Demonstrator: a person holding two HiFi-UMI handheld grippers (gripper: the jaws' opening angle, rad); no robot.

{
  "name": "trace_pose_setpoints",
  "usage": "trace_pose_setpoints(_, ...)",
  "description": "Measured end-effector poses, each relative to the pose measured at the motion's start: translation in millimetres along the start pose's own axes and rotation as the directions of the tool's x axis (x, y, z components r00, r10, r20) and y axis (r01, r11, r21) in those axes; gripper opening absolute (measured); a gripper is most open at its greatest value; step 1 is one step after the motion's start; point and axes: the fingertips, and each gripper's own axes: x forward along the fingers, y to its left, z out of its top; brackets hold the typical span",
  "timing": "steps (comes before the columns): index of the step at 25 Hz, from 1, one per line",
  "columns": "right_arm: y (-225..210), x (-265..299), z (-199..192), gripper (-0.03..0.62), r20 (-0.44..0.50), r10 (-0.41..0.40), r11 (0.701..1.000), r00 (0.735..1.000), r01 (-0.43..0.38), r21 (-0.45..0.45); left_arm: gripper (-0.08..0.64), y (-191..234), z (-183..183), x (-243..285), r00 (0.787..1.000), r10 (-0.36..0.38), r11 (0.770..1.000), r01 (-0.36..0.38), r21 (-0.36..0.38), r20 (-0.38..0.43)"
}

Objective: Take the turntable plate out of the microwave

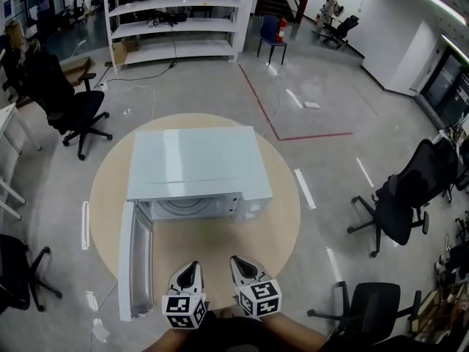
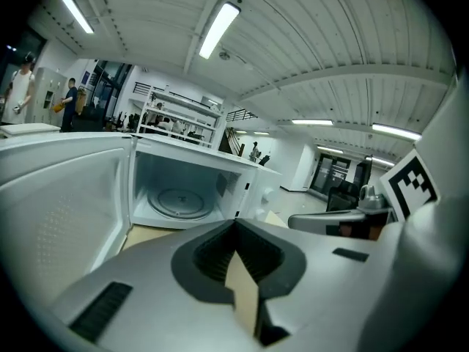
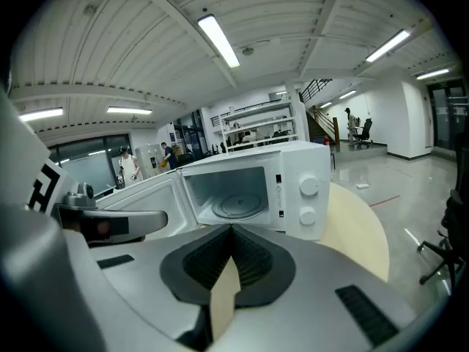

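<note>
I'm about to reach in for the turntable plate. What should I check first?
1. White microwave has its door swung open: ok.
2. Round glass turntable plate lies in the cavity: ok.
3. Round beige table is bare before the opening: ok.
4. Left claw open for a grasp: not ok, shut and empty.
5. Right claw open for a grasp: not ok, shut and empty.
</note>
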Motion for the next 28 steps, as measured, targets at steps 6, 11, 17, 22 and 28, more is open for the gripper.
trace_pose_setpoints(6,-0.6,38.2,0.1,0.015,-0.056,0.000,0.999,0.998,0.002,0.034,0.048,40.1,-2.7,21.6,1.000,0.024,0.996,-0.025,-0.091,-0.015)
trace_pose_setpoints(11,-8.9,69.7,5.2,0.015,-0.050,0.018,0.999,0.999,-0.016,0.050,0.048,60.8,-5.0,43.9,0.999,0.043,0.990,-0.046,-0.132,-0.025)
trace_pose_setpoints(17,-37.8,119.7,1.8,0.015,-0.078,0.068,0.992,0.995,-0.058,0.116,0.049,75.5,4.4,86.7,0.994,0.107,0.978,-0.111,-0.176,-0.031)
trace_pose_setpoints(22,-49.9,153.0,-2.6,0.015,-0.109,0.112,0.983,0.988,-0.094,0.161,0.049,83.5,5.8,113.8,0.990,0.132,0.956,-0.142,-0.258,-0.053)
trace_pose_setpoints(28,-49.4,185.2,-0.1,0.017,-0.102,0.167,0.962,0.981,-0.140,0.236,0.079,106.0,1.7,140.3,0.988,0.136,0.916,-0.155,-0.369,-0.077)
